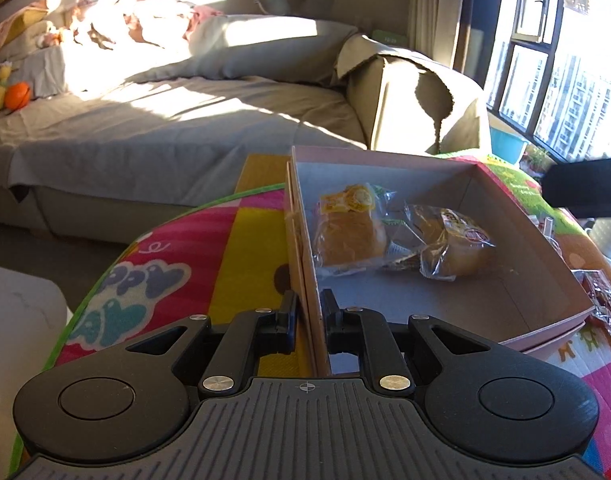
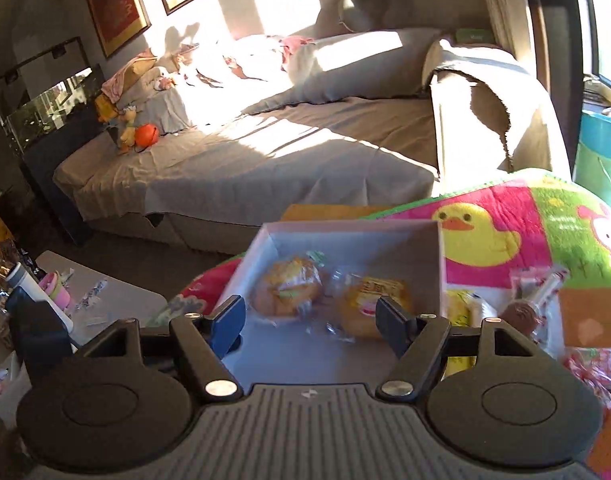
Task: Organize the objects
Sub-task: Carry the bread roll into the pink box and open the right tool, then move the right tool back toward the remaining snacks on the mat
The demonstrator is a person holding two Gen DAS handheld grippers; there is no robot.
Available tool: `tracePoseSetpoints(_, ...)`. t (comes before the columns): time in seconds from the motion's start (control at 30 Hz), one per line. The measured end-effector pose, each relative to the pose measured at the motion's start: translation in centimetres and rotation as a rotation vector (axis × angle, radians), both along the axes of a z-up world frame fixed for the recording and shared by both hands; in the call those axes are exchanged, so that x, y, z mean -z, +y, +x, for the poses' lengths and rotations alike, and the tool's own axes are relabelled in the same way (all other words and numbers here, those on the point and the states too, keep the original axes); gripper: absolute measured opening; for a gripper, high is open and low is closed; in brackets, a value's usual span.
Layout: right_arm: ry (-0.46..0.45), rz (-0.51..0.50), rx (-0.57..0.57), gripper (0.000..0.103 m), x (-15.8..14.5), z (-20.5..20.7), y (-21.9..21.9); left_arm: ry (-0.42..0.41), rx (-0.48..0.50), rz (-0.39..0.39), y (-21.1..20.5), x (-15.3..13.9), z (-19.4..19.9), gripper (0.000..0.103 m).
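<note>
- Left gripper (image 1: 310, 312) jaws pinching box (image 1: 501, 216) wall, steadying it on mat (image 1: 241, 240).
- Right gripper (image 2: 309, 320) jaws spread, empty, hovering over two wrapped buns (image 2: 289, 292).
- Reaching next for loose snacks (image 2: 533, 304) near mat's right edge.

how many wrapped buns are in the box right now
2. One wrapped bun lies toward the box's far left; the second bun lies just right of it, wrappers touching. More packets sit outside the box on the mat, partly out of view.
</note>
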State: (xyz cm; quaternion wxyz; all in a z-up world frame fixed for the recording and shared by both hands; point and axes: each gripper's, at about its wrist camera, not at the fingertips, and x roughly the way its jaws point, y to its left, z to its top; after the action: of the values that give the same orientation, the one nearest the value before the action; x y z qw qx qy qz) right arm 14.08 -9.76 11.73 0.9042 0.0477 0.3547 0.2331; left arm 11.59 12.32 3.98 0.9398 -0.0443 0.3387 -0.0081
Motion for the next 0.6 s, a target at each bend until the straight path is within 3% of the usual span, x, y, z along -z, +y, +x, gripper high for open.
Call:
tracePoseSetpoints(0.2, -0.037, -0.166, 0.099, 0.079, 2.9, -3.7, -5.0, 0.001, -0.001, 0.000, 0.0, 0.0, 0.0, 0.014)
tracePoseSetpoints(0.37, 0.018, -0.243, 0.171, 0.085, 5.3, -6.0, -9.2, 0.003, -0.005, 0.005, 0.0, 0.1, 0.0, 0.014)
tracePoseSetpoints(0.6, 0.090, -0.218, 0.293, 0.088, 8.0, -6.9, -13.0, 0.006, -0.007, 0.007, 0.0, 0.0, -0.1, 0.014)
